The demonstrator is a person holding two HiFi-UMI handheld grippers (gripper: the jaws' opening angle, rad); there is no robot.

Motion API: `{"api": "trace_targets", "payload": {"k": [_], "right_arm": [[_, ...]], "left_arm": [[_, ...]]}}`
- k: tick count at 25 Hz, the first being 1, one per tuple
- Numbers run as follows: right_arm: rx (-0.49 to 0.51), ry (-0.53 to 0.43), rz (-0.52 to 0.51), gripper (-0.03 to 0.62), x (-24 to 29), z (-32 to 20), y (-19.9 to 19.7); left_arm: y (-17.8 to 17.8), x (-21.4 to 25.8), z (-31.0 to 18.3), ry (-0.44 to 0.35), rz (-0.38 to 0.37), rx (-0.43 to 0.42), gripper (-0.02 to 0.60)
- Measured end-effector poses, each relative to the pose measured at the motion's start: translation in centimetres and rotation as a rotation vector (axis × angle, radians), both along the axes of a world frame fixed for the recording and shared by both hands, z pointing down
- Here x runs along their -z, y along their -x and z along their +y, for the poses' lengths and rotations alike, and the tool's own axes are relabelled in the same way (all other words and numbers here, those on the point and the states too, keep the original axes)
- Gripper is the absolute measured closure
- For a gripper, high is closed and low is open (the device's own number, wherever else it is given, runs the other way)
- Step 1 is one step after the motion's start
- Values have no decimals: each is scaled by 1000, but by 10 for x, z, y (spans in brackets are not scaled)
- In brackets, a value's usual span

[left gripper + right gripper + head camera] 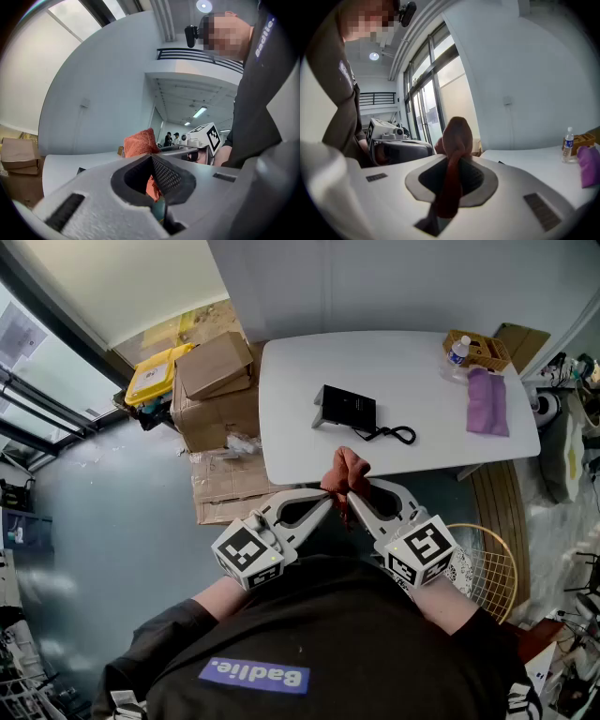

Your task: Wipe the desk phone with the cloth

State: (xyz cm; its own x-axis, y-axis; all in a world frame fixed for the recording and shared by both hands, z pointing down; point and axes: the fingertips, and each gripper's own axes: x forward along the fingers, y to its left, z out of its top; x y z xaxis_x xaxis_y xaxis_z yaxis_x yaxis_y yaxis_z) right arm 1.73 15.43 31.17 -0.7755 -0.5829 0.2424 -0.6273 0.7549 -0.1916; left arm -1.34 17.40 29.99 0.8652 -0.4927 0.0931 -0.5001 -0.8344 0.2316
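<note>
The cloth (347, 472) is clamped by the left gripper (329, 502) and the right gripper (355, 503) together, just off the desk's (412, 371) near edge. The phone (345, 409) is set near that edge, untouched.

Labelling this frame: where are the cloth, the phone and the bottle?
cloth (345, 472): head view, bunched top.
phone (347, 408): head view, black body.
bottle (458, 351): head view, its middle.

shirt (337, 638): black, blue patch (255, 675) with white lettering
sleeves (164, 643): dark
left gripper (328, 501), right gripper (360, 502): pale grey, black-and-white marker cubes (248, 554)
</note>
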Motion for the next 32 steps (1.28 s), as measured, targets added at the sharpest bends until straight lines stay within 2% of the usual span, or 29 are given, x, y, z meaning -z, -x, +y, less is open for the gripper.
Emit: {"api": "trace_targets", "payload": {"k": [12,21,26,32], "right_arm": [[20,4,-2,525,-1,-6,-4],[62,9,-19,525,-7,-17,-13],[76,28,-8,525,-14,-27,-10],[33,39,7,525,-15,-57,5]], "left_arm": [[-7,-1,-8,1,-6,13,572],[-15,-6,-19,16,-1,77,572],[-6,-12,-29,32,7,109,572],[12,-11,-65,29,33,85,572]]}}
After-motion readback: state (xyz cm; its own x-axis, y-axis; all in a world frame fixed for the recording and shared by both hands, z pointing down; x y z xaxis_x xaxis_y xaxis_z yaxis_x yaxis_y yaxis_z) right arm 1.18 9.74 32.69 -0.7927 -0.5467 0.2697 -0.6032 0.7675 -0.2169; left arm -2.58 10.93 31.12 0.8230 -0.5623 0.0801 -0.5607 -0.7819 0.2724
